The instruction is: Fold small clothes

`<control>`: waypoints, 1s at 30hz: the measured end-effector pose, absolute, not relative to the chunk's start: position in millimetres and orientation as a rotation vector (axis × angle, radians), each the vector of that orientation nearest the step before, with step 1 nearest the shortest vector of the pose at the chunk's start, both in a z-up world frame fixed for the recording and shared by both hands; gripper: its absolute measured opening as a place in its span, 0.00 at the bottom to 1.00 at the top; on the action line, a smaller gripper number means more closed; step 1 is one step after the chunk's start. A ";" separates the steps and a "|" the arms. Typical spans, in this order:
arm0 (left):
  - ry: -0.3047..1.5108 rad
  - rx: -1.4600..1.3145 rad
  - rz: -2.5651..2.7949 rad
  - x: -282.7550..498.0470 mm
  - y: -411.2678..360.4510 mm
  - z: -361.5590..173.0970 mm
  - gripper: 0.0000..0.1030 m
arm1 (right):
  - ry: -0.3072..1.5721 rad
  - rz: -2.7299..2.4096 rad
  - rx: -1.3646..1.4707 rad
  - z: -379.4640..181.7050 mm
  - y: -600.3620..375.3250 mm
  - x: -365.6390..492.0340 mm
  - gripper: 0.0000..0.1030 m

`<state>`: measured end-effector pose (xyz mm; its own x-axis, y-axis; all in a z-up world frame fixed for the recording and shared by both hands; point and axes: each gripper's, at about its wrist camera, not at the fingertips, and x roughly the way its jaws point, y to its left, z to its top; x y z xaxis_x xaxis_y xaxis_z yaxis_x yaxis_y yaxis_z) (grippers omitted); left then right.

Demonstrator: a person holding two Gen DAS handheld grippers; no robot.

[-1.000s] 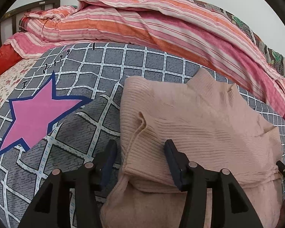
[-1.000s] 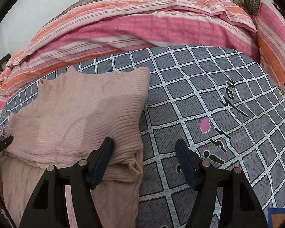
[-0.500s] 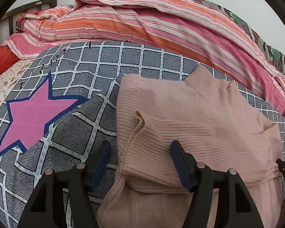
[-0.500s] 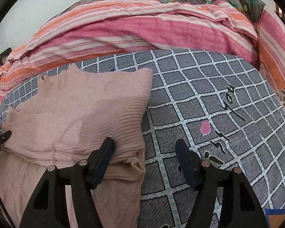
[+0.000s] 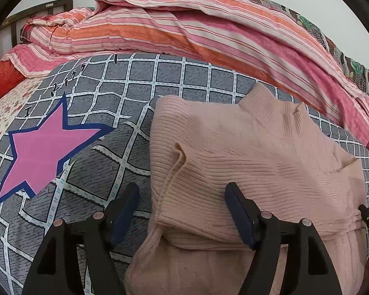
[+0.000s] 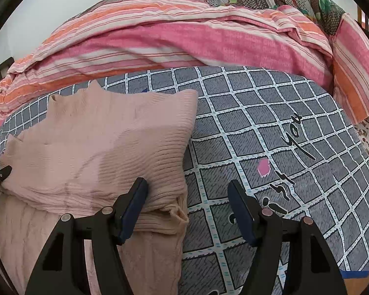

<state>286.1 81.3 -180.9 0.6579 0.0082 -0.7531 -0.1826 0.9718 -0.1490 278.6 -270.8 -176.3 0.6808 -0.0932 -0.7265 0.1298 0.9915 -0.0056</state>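
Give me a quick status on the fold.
Left tongs just opened, right tongs open. Pink sweater folded over, lying free on checked bedspread. Nothing in the way.

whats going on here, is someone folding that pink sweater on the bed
Yes. A person holds tongs in each hand over a pink ribbed sweater lying on a grey checked bedspread. Its top part lies folded over the lower part. The left tongs have just been opening and straddle the sweater's left edge without pinching it. The right tongs stand open at its right edge, gripping nothing. A striped quilt is heaped behind.
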 end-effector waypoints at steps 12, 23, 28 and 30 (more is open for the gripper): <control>0.850 -0.211 0.112 285.8 81.2 -180.8 0.72 | 0.811 -0.146 0.018 -176.0 -268.1 278.4 0.67; 0.866 -0.203 0.106 273.0 83.5 -176.1 0.72 | 0.760 -0.191 -0.122 -160.8 -250.9 262.9 0.67; 0.856 -0.271 0.090 246.9 88.5 -168.9 0.72 | 0.747 -0.113 -0.016 -148.5 -254.1 240.0 0.67; 0.850 -0.318 0.062 234.9 90.3 -163.9 0.72 | 0.753 -0.027 0.072 -146.9 -259.8 224.2 0.67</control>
